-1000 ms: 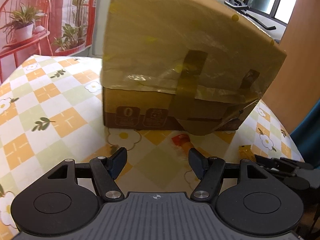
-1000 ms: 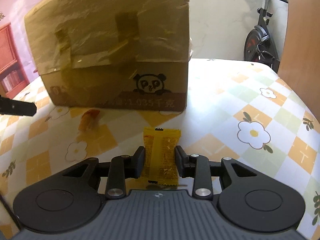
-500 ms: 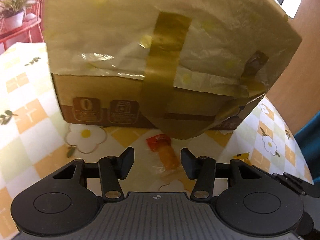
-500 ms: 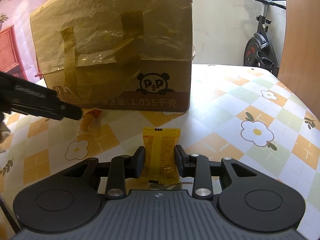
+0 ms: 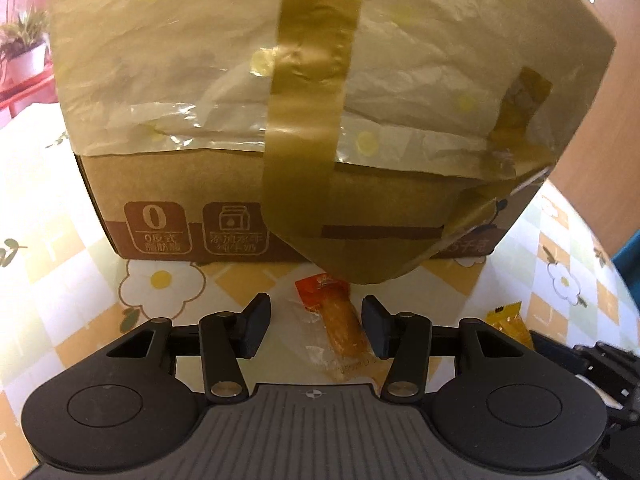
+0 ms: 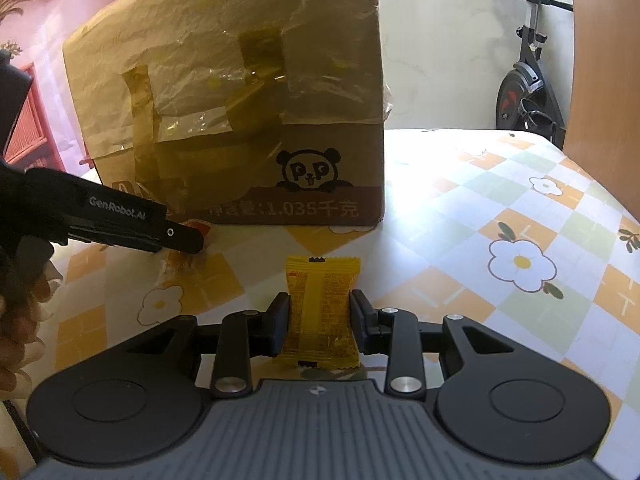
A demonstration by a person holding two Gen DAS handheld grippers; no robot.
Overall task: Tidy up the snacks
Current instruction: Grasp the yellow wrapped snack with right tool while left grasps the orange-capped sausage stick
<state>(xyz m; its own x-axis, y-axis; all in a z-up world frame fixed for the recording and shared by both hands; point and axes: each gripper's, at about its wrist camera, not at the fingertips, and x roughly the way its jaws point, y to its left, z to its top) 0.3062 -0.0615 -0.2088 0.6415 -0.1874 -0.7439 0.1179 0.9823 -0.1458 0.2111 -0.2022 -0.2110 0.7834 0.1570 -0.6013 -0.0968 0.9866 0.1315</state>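
Two tools: mine, working together.
Left tool (image 5: 315, 327): released, straddling the orange snack (image 5: 340, 322) on the desk (image 5: 60, 216) beside the box (image 5: 280, 100), lined up for gripping.
Right tool (image 6: 319, 322): clenched on the yellow packet (image 6: 320, 312), lifted ready for sorting.

Matt cardboard box (image 5: 192, 184); glossy plastic snack packet (image 6: 320, 312).
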